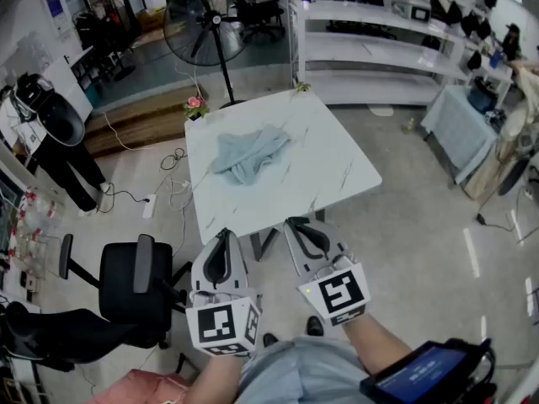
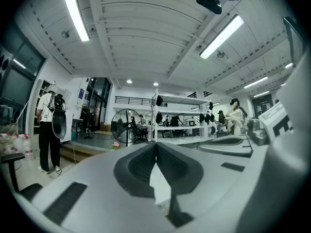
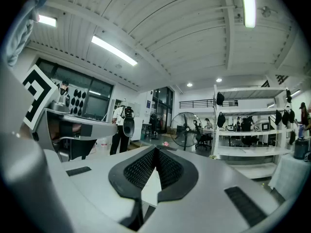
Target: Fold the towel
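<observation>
A pale blue towel [image 1: 249, 155] lies crumpled on the white marble-look table [image 1: 328, 171], left of its middle. Both grippers hang short of the table's near edge, level and pointing toward it. My left gripper [image 1: 225, 236] is shut with nothing between its jaws, and my right gripper [image 1: 296, 223] beside it is likewise shut and empty. In the left gripper view the left gripper [image 2: 156, 144] shows dark pads meeting at the tips. The right gripper [image 3: 155, 150] looks the same in the right gripper view. Neither gripper view shows the towel.
A black office chair [image 1: 135, 289] stands left of the grippers. A standing fan [image 1: 206, 32] and a small flower pot [image 1: 195, 106] are beyond the table's far left corner. White shelving [image 1: 379, 57] runs along the back. Cables and a power strip [image 1: 150, 204] lie on the floor at left.
</observation>
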Motion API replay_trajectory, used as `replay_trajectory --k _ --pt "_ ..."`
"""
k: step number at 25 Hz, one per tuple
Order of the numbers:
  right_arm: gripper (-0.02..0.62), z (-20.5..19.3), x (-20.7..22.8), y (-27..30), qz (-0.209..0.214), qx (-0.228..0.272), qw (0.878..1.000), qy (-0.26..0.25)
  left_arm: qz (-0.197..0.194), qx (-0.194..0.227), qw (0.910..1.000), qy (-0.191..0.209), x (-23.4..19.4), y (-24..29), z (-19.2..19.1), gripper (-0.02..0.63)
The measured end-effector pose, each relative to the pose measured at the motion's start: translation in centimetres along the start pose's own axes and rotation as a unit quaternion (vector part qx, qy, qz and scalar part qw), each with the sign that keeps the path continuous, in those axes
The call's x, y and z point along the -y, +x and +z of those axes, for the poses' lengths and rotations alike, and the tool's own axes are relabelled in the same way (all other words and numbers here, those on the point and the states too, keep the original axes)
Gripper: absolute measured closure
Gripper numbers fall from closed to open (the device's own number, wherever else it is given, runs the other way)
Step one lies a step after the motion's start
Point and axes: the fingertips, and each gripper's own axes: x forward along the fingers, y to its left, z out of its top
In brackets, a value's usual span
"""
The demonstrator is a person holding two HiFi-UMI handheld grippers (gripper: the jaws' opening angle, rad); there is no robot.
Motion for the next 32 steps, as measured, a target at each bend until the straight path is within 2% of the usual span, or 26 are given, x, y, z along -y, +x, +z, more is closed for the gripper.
replay_trajectory --k 7,11,21,26,32 --pt "0.583 -0.9 0.4 0.3 0.008 0.001 1.0 -0.011 0.004 -0.009 1.0 0.001 0.1 0.7 -0.9 0.597" --pt "0.58 -1.2 1.9 -0.2 0.011 0.009 1.0 -0.009 0.007 -0.019 0.9998 0.004 1.5 1.6 -1.6 0.597" --pt "0.578 -3.4 5.8 0.0 0.044 -0.009 0.999 0.007 0.033 -0.044 0.9984 0.017 3.8 4.4 -2.6 0.597" --pt "0.578 -4.3 6.0 2.1 0.057 -0.013 0.998 0.013 0.041 -0.048 0.9977 0.023 2.8 5.6 -3.2 0.597" --pt "0.578 -5.7 6.1 6.4 0.075 -0.024 0.997 -0.002 0.056 -0.053 0.9969 0.015 -0.4 8.5 -4.7 0.597"
